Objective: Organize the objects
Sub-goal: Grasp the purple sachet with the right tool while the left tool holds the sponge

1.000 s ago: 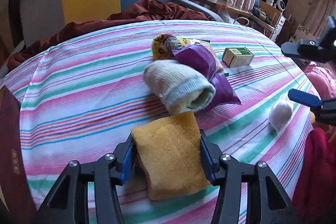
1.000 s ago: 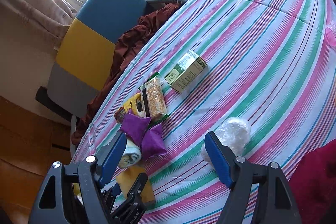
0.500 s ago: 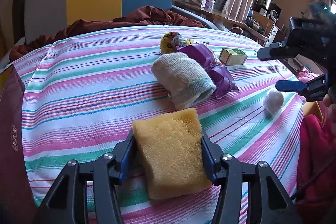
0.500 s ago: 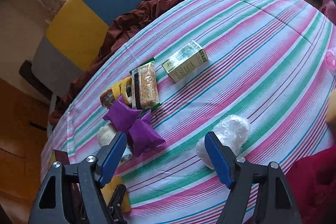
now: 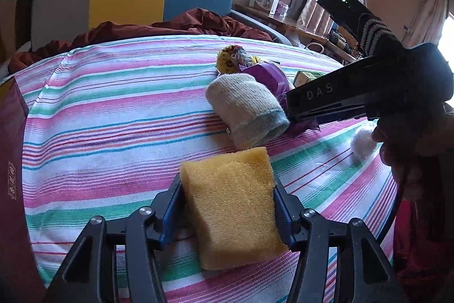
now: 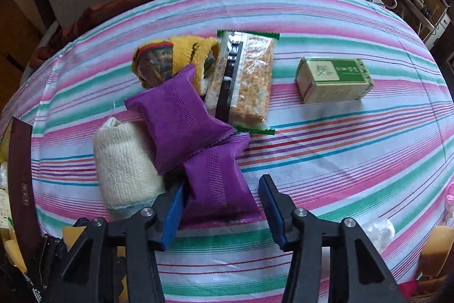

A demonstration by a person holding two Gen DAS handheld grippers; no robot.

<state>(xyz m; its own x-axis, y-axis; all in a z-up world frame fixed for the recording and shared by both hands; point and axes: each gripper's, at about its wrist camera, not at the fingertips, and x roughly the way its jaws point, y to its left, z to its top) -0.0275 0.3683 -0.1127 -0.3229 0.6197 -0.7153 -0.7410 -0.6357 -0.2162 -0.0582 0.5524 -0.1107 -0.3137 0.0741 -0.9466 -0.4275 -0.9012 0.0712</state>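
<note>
A yellow sponge is pinched between the blue pads of the left claw, just above the striped cloth of the worktop. The right claw is spread wide around the nearer purple packet, its left pad touching the packet's edge. Beside that packet a rolled cream sock, a second purple packet, a snack bar and a green box are laid.

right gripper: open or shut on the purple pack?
Open. The right gripper has its jaws spread on either side of the near purple pack, with striped cloth showing between the pack and the right-side finger.
</note>
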